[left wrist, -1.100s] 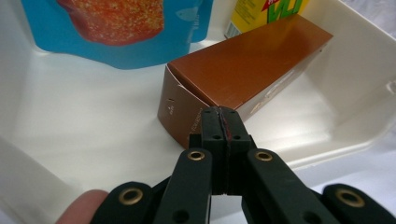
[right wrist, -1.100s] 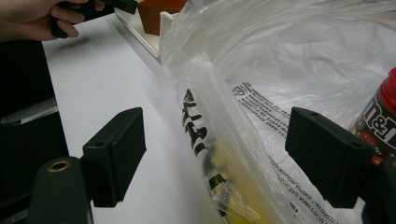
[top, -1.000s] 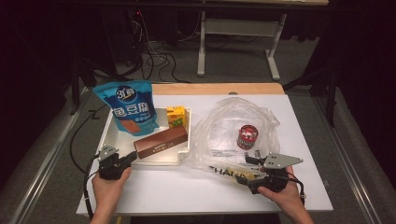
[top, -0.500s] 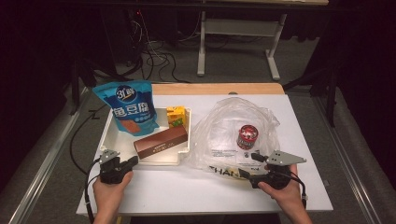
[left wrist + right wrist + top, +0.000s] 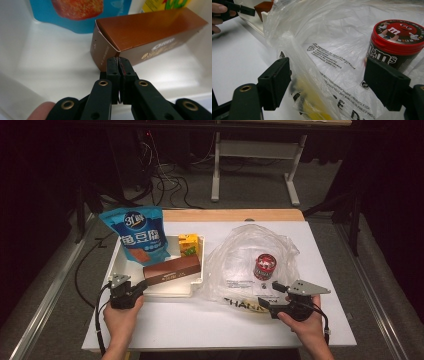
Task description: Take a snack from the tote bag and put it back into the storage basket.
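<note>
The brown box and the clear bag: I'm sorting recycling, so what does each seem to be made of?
The brown box looks like thin glossy cardboard: its metallic copper sheen, sharp folded edges and an end flap standing slightly open suggest so. The clear bag seems to be thin plastic film: it is translucent and crinkled, carries black print, and the m&m's tub shows through it.

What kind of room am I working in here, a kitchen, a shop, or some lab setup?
Probably a lab or workshop bench, not a kitchen: a white table in a dark room, loose cables on the floor behind it, and a metal desk frame beyond.
</note>
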A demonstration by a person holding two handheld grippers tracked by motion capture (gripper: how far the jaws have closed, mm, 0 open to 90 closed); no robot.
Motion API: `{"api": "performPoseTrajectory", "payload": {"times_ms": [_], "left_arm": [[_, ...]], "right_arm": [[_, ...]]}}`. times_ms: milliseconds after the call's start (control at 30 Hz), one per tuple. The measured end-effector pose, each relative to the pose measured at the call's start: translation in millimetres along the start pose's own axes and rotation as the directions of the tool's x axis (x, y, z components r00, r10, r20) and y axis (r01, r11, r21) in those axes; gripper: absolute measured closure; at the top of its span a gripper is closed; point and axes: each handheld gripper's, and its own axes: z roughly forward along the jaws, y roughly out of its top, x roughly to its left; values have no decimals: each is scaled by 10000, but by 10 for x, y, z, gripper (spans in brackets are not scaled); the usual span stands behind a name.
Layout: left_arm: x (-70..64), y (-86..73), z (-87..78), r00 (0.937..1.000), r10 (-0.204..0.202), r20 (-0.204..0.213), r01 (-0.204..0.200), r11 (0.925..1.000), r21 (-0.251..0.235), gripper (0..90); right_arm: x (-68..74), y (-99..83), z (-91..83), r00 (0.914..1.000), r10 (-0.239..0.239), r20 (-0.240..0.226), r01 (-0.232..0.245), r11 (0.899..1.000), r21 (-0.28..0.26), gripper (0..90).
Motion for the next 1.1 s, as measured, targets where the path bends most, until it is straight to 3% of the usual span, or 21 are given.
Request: {"api": "performPoseTrajectory", "payload": {"times_ms": [367,500,633,700,833,1000,1100], "left_arm": [[55,129,159,9956,-721,-595,704,9971,-295,884],[49,156,146,9943,-701,-798,655,9961,-590,851],[61,204,110,9842,-920,-1514,763,9914,-1065,850],[83,236,110,9787,-892,-1849,706,9920,-1046,900],[101,267,181,9758,-843,-2017,663,9933,-945,900],[34,254,279,9842,-536,-1686,425,9968,-684,900],[2,247,303,9849,-490,-1658,371,9966,-739,900]], "right_arm": [[-18,-15,5,9999,90,138,-91,10000,32,235],[-22,-17,7,9999,77,150,-77,10000,44,236],[-27,-16,-3,9998,136,157,-136,9999,-17,238],[-30,-16,-7,9998,149,163,-148,9999,-61,240],[-26,-17,-6,9994,156,314,-154,9999,-50,243],[-27,-9,-21,9983,294,498,-285,9994,-173,246],[-29,-6,-24,9977,251,633,-238,9995,-213,248]]}}
